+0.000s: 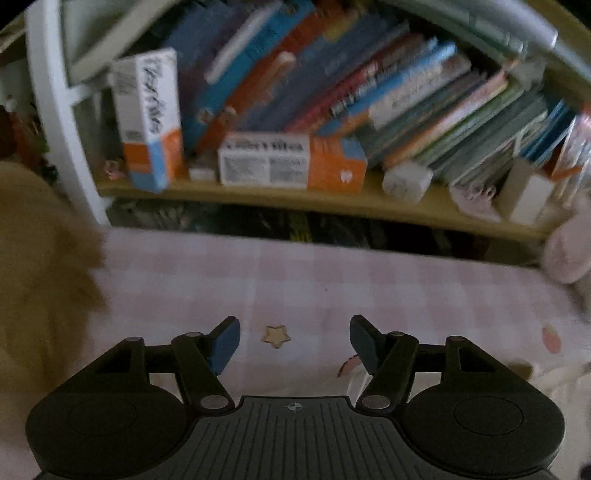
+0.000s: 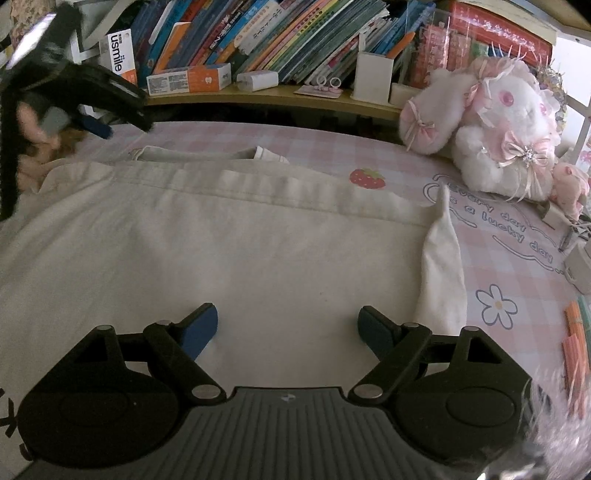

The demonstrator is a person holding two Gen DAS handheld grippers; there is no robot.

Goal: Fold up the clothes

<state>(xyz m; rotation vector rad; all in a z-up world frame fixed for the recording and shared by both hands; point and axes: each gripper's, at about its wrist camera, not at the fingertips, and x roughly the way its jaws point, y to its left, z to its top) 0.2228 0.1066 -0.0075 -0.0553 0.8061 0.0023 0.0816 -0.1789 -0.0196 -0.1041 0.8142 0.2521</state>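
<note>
A cream garment (image 2: 229,251) lies spread flat over the pink checked cloth (image 2: 491,236), with one sleeve (image 2: 443,273) trailing toward me on the right and a collar edge (image 2: 199,153) at the far side. My right gripper (image 2: 287,328) hovers low over the garment's near part, open, nothing between its blue pads. My left gripper (image 1: 294,341) is open too, above bare pink cloth (image 1: 295,280) with a star print (image 1: 275,336); in the right wrist view that left gripper (image 2: 99,127) shows at the far left corner, held in a hand. A little pale fabric (image 1: 554,376) shows at right.
A shelf (image 2: 266,98) of leaning books (image 2: 280,33) and small boxes (image 2: 188,79) runs along the far edge. A white and pink plush toy (image 2: 495,125) sits far right. Orange sticks (image 2: 576,343) and small items lie at the right edge. A tan blurred mass (image 1: 40,280) fills the left.
</note>
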